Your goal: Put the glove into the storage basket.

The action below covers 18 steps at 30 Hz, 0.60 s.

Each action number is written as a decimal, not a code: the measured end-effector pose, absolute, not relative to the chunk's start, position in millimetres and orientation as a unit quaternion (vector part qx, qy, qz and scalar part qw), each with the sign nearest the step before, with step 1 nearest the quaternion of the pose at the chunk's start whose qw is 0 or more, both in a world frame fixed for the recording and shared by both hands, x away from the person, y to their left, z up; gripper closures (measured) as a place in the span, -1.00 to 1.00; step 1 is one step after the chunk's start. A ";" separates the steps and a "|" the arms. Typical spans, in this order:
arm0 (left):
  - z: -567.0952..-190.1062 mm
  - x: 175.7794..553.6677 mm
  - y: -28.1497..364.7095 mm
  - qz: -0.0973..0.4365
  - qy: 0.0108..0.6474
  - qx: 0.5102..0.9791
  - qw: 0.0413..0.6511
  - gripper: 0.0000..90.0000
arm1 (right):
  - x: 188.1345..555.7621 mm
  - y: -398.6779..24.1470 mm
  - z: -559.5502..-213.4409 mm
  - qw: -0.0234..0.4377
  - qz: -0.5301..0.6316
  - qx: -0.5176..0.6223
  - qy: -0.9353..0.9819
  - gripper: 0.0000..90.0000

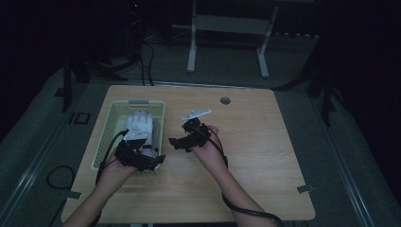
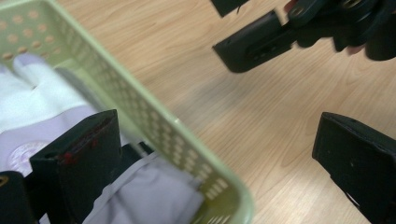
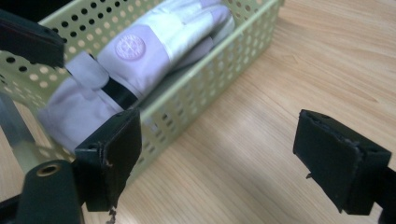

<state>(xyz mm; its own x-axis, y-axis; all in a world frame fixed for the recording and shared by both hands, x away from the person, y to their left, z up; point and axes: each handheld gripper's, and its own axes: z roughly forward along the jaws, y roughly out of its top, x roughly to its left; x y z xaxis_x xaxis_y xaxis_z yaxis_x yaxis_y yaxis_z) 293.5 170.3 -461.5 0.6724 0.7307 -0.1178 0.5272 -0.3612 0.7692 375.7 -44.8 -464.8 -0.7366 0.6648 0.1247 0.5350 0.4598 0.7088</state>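
- Now the left gripper (image 1: 150, 161), jaws apart, straddles the basket (image 1: 108, 124) wall, probably reaching for the white glove (image 1: 140, 127) inside.
- Right gripper (image 1: 182, 141), jaws apart, hovers beside the basket over the surface (image 1: 265, 142).

A table top (image 1: 265, 156) of pale wood-grain laminate, smooth with a soft sheen, is seen. Near its left edge, a basket (image 3: 205, 88) of light green moulded plastic, perforated with round holes, is filled by a white glove (image 3: 140, 60) of smooth, leather-like material with a matt finish. The jaws of both grippers are faced in matt black, slightly scuffed material with rough, chipped edges.
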 end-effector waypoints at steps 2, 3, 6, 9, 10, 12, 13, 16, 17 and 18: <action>-460.9 291.3 164.2 0.121 0.378 0.818 0.417 -0.96 | 374.8 -50.7 -467.2 0.088 0.381 0.355 0.849 -0.66; -460.9 291.3 164.2 0.121 0.378 0.818 0.417 -0.96 | 374.8 -50.7 -467.2 0.088 0.381 0.355 0.849 -0.66; -461.0 288.5 153.3 0.124 0.368 0.823 0.415 -0.96 | 373.6 -62.5 -471.4 0.091 0.384 0.360 0.845 -0.67; -461.4 286.2 146.1 0.118 0.362 0.824 0.420 -0.96 | 371.4 -70.4 -473.4 0.090 0.383 0.361 0.845 -0.69; -461.4 286.2 146.1 0.118 0.362 0.824 0.420 -0.96 | 370.5 -73.2 -474.2 0.092 0.384 0.361 0.845 -0.69; -461.9 284.6 140.7 0.122 0.355 0.826 0.420 -0.96 | 369.8 -76.0 -475.1 0.092 0.382 0.359 0.847 -0.69; -463.4 284.4 136.1 0.117 0.350 0.830 0.417 -0.96 | 368.4 -81.6 -477.2 0.092 0.381 0.360 0.847 -0.69; -464.4 283.6 131.8 0.121 0.346 0.833 0.414 -0.96 | 365.8 -89.6 -480.7 0.089 0.380 0.361 0.847 -0.69; -464.3 282.5 128.8 0.121 0.341 0.833 0.418 -0.96 | 364.7 -92.2 -481.9 0.088 0.380 0.361 0.847 -0.69; -464.3 282.1 127.4 0.117 0.339 0.833 0.421 -0.96 | 363.4 -94.8 -483.1 0.087 0.380 0.359 0.848 -0.69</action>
